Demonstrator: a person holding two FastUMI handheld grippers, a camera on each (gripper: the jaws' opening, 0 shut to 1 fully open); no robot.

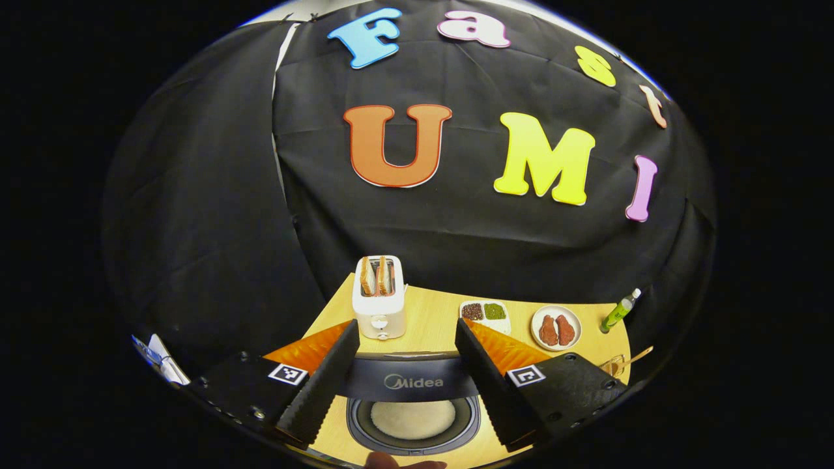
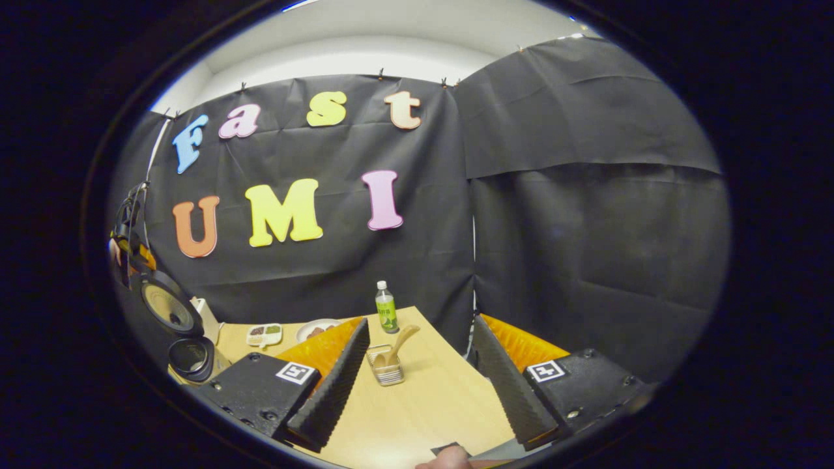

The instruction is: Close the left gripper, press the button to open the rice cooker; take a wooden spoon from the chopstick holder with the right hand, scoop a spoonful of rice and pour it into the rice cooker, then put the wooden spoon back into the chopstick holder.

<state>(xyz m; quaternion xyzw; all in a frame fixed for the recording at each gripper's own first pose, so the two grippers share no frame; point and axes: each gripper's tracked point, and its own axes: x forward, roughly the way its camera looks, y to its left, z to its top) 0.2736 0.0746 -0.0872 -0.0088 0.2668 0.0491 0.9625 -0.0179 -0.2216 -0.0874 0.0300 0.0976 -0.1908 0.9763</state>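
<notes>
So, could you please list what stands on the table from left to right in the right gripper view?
Rice cooker with its lid up → divided snack dish → plate → chopstick holder with the wooden spoon. The green bottle overlaps the holder's span.

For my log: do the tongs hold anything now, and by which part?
Nothing is held. Both the left tongs and the right tongs are open; the wooden spoon stands in its holder.

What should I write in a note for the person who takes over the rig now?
Left hand-held gripper: open, above the rice cooker.
Right hand-held gripper: open, holds nothing.
Rice cooker lid is up; pot holds rice.
Wooden spoon stands in the chopstick holder, ahead of the right gripper.
Done: cooker opened.
Left: take spoon, scoop rice, pour, return spoon.
</notes>
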